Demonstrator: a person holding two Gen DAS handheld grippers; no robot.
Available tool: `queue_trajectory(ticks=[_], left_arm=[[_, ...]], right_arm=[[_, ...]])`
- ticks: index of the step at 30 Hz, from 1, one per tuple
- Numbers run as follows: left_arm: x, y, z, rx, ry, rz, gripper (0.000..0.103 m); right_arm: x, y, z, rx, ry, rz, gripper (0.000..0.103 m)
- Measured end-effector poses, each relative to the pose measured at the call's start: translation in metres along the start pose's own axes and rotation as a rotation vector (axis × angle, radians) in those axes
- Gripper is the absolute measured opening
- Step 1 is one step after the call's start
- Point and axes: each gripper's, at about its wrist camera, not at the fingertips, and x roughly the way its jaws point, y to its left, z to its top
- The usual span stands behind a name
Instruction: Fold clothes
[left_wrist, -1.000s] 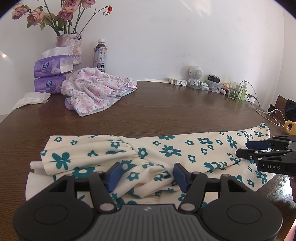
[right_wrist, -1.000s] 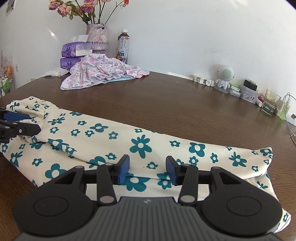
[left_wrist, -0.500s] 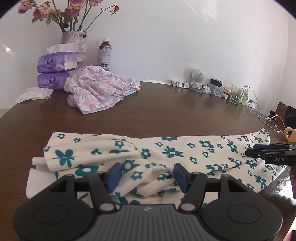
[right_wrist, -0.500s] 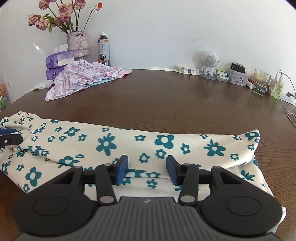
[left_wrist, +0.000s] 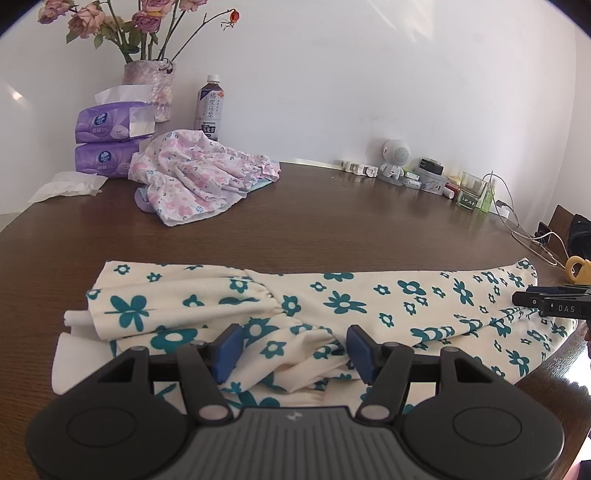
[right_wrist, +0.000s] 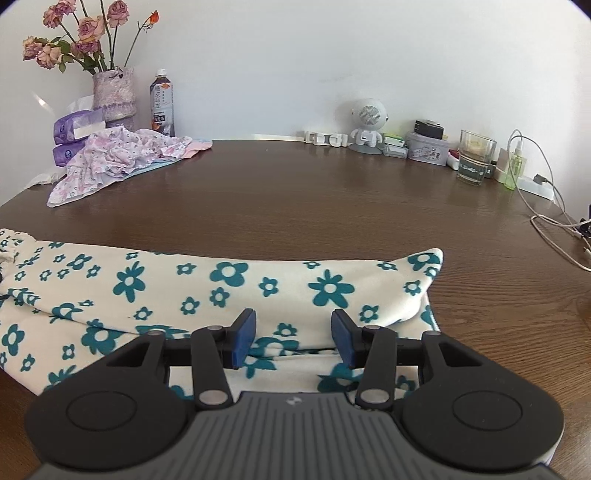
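Cream garment (left_wrist: 332, 295), teal flowers

Garment (left_wrist: 332, 295) lies flat along near edge of desk (left_wrist: 332, 225), spread left to right. Left claw (left_wrist: 291, 349) over its left end, right claw (right_wrist: 291, 334) over its right end. Second garment (left_wrist: 199, 181) heaped at far left. Behind it: tissue packs (left_wrist: 110, 136), stacked; vase (left_wrist: 151, 88); bottle (left_wrist: 209, 107). Far right, along wall: speaker (right_wrist: 367, 122), tin (right_wrist: 426, 147), glass (right_wrist: 474, 157), cables (right_wrist: 546, 218).
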Motion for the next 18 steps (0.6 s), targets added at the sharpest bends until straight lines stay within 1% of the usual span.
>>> queue_trajectory(ticks=[4,9,11,12,16,17,18], left_arm=[[0.0,0.0,0.0,0.001,0.0,0.0,0.061],[0.0,0.0,0.0,0.003,0.0,0.001,0.061],[0.001,0.001,0.0,0.003,0.0,0.0,0.061],[0.001,0.001,0.0,0.003,0.0,0.0,0.061],[0.0,0.0,0.0,0.004,0.001,0.001,0.061],[0.0,0.0,0.0,0.005,0.001,0.001,0.061],[0.001,0.0,0.0,0.005,0.001,0.001,0.061]], right_arm=[[-0.001,-0.02,0.001,0.032,0.001,-0.042,0.045],[-0.01,-0.067,0.019,0.191,-0.034,-0.082,0.045],[-0.011,-0.082,0.026,0.275,-0.049,-0.063,0.045],[-0.009,-0.086,0.03,0.303,-0.043,-0.061,0.045],[0.014,-0.087,0.034,0.351,0.04,-0.085,0.045],[0.019,-0.088,0.034,0.37,0.057,-0.083,0.045],[0.023,-0.089,0.031,0.396,0.064,-0.06,0.045]])
